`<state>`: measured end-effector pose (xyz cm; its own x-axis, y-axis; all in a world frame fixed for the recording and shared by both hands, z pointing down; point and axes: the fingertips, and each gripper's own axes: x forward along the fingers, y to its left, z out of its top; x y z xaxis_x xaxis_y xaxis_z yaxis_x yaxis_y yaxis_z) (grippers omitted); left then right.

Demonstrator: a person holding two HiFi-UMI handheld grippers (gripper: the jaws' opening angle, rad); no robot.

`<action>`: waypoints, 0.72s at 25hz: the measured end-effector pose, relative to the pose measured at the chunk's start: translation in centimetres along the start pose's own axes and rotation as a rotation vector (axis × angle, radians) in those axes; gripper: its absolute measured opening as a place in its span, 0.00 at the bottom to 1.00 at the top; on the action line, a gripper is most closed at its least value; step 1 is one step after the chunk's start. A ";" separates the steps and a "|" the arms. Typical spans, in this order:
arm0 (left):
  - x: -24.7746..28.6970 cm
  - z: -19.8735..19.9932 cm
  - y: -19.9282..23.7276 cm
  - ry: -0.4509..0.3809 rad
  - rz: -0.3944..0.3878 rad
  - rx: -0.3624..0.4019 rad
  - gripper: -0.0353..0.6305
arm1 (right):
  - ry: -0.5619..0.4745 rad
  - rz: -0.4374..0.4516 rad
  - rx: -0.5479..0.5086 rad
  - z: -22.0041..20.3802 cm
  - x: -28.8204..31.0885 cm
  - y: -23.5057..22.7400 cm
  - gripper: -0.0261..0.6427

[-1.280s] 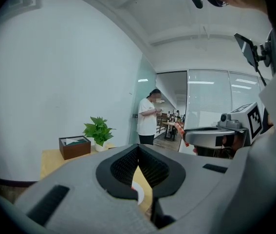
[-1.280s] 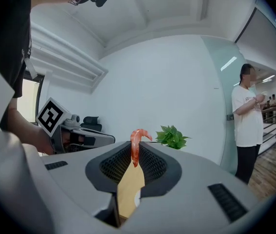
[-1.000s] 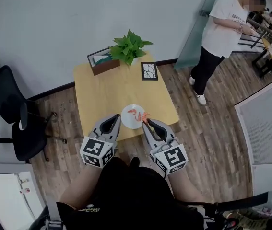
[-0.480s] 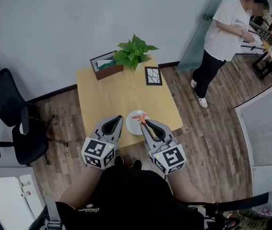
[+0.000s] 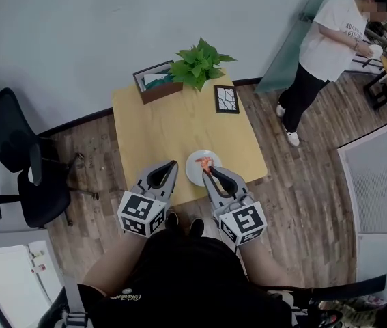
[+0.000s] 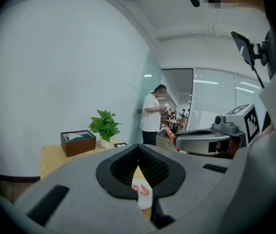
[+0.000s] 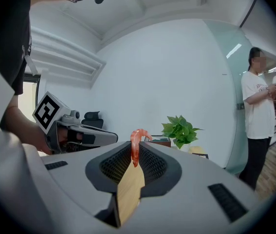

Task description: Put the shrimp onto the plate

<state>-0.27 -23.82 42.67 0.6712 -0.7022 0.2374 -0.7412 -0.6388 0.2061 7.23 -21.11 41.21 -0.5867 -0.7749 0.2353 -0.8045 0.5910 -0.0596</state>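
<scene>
My right gripper [image 5: 206,172] is shut on an orange shrimp [image 7: 136,146], which sticks up from its tips; in the head view it hovers over the white plate [image 5: 192,171] near the wooden table's [image 5: 173,125] front edge. Another shrimp [image 6: 141,189] lies on the plate [image 6: 143,201], seen through the gap in the left gripper view. My left gripper [image 5: 173,164] is shut with nothing in it, just left of the plate. The right gripper [image 6: 176,141] with its shrimp shows at the right of the left gripper view.
At the table's far edge stand a potted plant [image 5: 200,63], a brown box [image 5: 155,82] and a small framed picture [image 5: 226,99]. A black office chair [image 5: 16,162] is at the left. A person [image 5: 330,53] stands at the back right.
The right gripper with the shrimp has shifted from the plate's right edge to over its middle. The left gripper has stayed beside it, and the head view has drifted.
</scene>
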 end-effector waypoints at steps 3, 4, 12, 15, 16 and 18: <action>0.3 -0.9 0.5 0.022 0.002 -0.014 0.05 | 0.030 -0.001 0.017 -1.1 0.5 -0.3 0.11; 0.4 -1.3 0.6 0.029 0.002 -0.019 0.06 | 0.040 -0.001 0.024 -1.6 0.7 -0.3 0.11; 1.1 -5.3 1.5 0.104 0.018 -0.076 0.06 | 0.128 0.007 0.061 -5.5 1.7 -0.6 0.11; 1.5 -6.8 1.7 0.130 0.024 -0.098 0.05 | 0.151 0.013 0.076 -6.7 2.3 -0.8 0.11; 1.6 -7.3 1.8 0.139 0.024 -0.103 0.05 | 0.158 0.015 0.079 -7.0 2.5 -0.8 0.11; 1.8 -7.9 2.0 0.151 0.027 -0.111 0.06 | 0.170 0.019 0.085 -7.6 2.9 -0.9 0.11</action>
<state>-0.59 -23.83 51.03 0.6482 -0.6583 0.3828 -0.7611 -0.5758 0.2987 6.93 -22.16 49.33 -0.5834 -0.7107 0.3932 -0.8027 0.5785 -0.1452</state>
